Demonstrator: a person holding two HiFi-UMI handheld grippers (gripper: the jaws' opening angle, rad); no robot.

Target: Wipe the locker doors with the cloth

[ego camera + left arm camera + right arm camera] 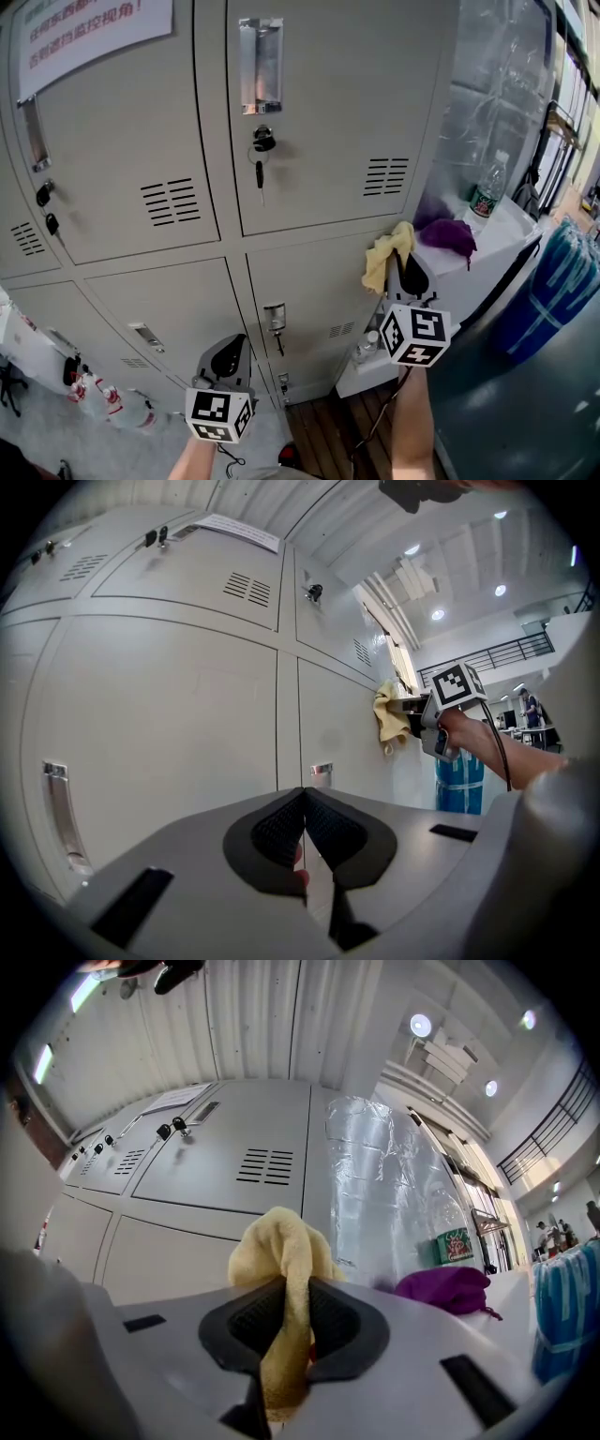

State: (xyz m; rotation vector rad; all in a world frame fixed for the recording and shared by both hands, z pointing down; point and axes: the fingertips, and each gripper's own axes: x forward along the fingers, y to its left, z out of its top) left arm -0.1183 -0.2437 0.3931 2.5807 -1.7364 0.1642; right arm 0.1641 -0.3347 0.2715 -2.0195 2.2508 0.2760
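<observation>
A yellow cloth is pinched in my right gripper, which is shut on it; the cloth bunches above the jaws and hangs between them. It sits against the right edge of a lower grey locker door. The same cloth shows in the left gripper view, held against the lockers. My left gripper is lower and to the left, in front of a lower locker door; its jaws are shut with nothing between them.
Upper locker doors carry a metal handle, a key and vents. A paper notice is at top left. A white counter to the right holds a purple cloth and a bottle. A blue drum stands beyond.
</observation>
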